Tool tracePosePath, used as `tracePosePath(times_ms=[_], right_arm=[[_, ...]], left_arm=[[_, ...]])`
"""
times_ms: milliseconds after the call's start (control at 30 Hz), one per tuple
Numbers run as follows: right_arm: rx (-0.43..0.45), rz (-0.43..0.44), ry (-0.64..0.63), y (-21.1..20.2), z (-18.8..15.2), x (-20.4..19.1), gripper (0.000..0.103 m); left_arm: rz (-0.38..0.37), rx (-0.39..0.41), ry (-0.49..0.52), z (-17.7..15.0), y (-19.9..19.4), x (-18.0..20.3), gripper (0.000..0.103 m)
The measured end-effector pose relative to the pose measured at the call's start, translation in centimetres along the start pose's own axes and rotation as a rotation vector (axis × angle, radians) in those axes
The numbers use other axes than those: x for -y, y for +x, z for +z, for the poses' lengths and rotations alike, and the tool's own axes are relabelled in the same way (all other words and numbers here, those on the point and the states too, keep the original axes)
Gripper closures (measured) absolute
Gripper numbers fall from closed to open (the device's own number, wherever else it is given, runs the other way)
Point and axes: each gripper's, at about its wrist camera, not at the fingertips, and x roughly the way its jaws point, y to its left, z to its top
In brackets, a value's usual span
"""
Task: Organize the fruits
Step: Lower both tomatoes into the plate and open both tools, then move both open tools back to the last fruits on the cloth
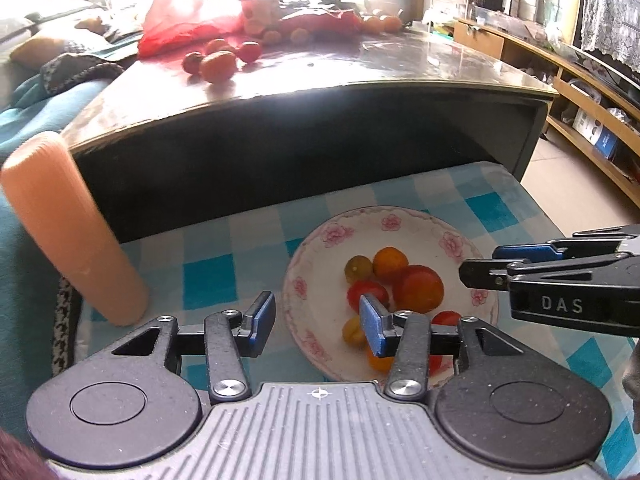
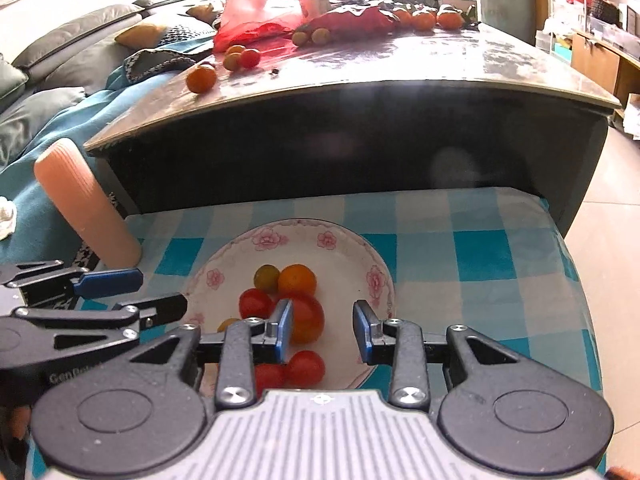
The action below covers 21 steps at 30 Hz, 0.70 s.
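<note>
Nearest the cameras, the left gripper hangs over the near-left rim of the flowered plate, its fingers parted with nothing between them, which reads as a fruit just let go. The right gripper hovers over the plate's near side, its fingers also apart and empty; a large red tomato lies just behind the left one, untouched. Both tools tilt downward toward the dish, probably because it serves as the collecting point. On the plate the gathered fruits bunch together in the middle: red cherry tomatoes, an orange one and a greenish one, touching one another in the shallow well where they cannot roll off. The plate rests on a blue-and-white checked cloth, and a peach-coloured cylinder leans just beside it on the left. Farther off, the dark desk carries the fruits not yet sorted: loose small tomatoes near its left edge by a red plastic bag, and oranges toward the back. The work looks partly done, with more trips to the desk needed.
</note>
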Motion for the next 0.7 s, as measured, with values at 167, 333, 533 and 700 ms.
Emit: tracePosePath(times_ms=[167, 333, 533, 700], right_arm=[[-0.006, 0.018, -0.024, -0.6, -0.4, -1.3, 0.057], [-0.019, 0.049, -0.061, -1.3, -1.3, -3.1, 0.057], [-0.063, 0.106, -0.136, -1.6, -3.3, -6.6, 0.057], [-0.096, 0.165, -0.206, -1.5, -4.9, -9.8, 0.057]], left_arm=[[0.009, 0.001, 0.0, -0.7, -0.9, -0.8, 0.047], [0.022, -0.005, 0.001, -2.1, -2.1, -2.1, 0.045], [0.057, -0.03, -0.04, -4.3, -3.7, -5.0, 0.044], [0.071, -0.056, -0.082, -6.1, -4.7, -7.4, 0.043]])
